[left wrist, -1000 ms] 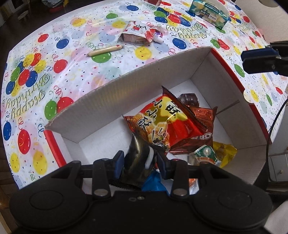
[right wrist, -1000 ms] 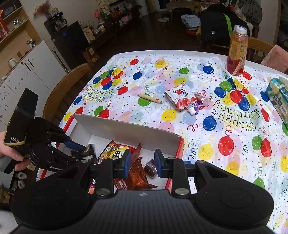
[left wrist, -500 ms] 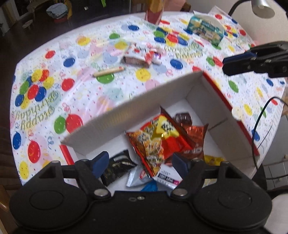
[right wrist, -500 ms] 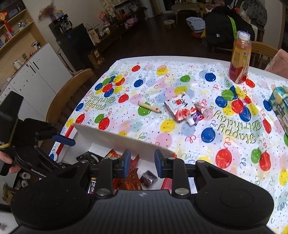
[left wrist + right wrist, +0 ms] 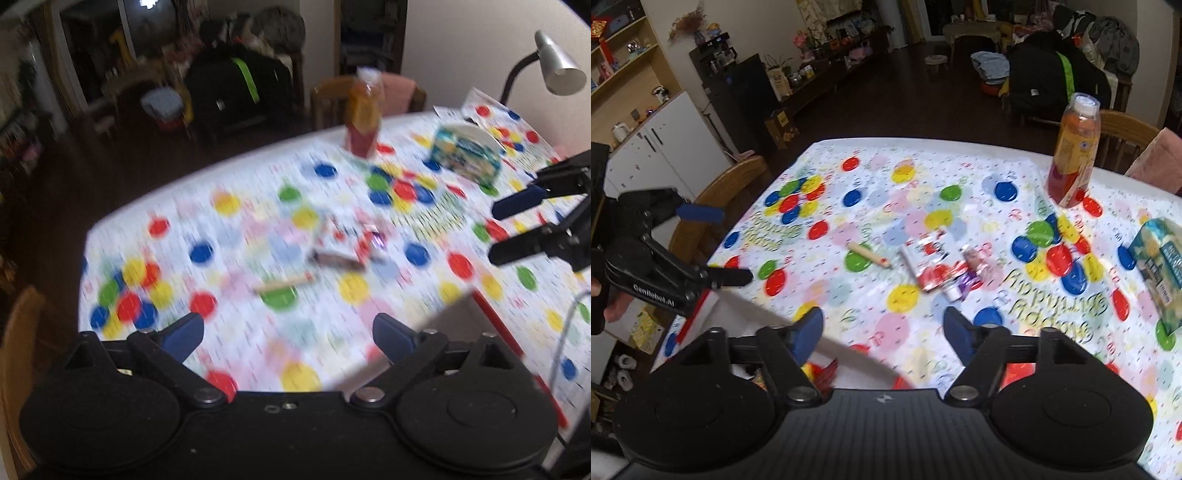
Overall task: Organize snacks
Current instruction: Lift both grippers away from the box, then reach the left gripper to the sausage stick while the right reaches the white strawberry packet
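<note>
Cardboard box (image 5: 701, 314), red-edged, sits at the near edge of the table (image 5: 960, 325) under your grippers; a red packet (image 5: 823, 371) shows inside it between your right gripper's fingers. So part of the sorting looks done. Left on the cloth beyond the box, well apart from it: a stick snack (image 5: 868, 254), and just to its right a red-and-white pouch (image 5: 929, 267) touching a small purple-capped pouch (image 5: 964, 280). Those likely go in next. Bottle (image 5: 1073, 155) and tissue pack (image 5: 1158, 267) stand farther off.

Your left gripper (image 5: 288, 338) is spread wide, nothing in it. Your right gripper (image 5: 882, 338) is equally wide and empty.

Change from a second ago: your left gripper was clamped on a dark packet over the box; it has let that go inside and swung up toward the table. Your right gripper has widened.
</note>
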{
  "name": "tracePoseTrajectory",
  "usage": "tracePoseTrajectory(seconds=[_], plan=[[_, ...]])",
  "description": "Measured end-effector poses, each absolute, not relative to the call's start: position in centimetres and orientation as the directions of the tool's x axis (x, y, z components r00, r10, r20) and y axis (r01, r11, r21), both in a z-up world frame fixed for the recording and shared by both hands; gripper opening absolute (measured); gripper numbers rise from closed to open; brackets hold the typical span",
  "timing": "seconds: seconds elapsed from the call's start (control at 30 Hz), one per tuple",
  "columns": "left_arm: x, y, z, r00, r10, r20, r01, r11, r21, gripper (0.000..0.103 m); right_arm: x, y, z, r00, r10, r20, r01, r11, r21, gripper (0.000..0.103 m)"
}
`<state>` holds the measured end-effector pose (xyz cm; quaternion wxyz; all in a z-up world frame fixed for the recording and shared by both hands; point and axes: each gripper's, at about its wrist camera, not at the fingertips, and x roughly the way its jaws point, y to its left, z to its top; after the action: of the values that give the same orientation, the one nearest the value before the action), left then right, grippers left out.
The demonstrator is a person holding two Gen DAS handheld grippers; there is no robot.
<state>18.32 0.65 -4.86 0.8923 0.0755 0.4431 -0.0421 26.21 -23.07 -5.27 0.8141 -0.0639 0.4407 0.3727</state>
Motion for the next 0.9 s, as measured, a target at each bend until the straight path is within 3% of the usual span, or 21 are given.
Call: tracePoseTrajectory(seconds=[0.1,0.2,0.57,0.9], plan=[[20.1,0.5,-5.2,0.631,0.017,-0.775,0.155,0.977,0.147,0.102,27.8,-22.7,-5.7,0.346,0.531,-0.773,-0.67,0.717,0.192,0.075],[22.0,0.4,-5.9,0.635,0.024,-0.772,0.185,0.966,0.182,0.102,29.4,-22.1,-6.5,0.355,0.519,-0.778,-0.687,0.709,0.16,0.083],[27.3,-0.1,-10.7,0.564,-0.035,-0.825,0.343,0.919,0.195,0.101,34.8,-18.7,-10.8,0.29,0.49,-0.822,-0.717,0.68,0.152,0.083],[30.7,0.1,-16.1,0.44,-0.076,-0.895,0.456,0.877,0.151,0.083,38.2,-15.1,-14.9,0.248,0.446,-0.86,-0.761,0.639,0.113,0.083]])
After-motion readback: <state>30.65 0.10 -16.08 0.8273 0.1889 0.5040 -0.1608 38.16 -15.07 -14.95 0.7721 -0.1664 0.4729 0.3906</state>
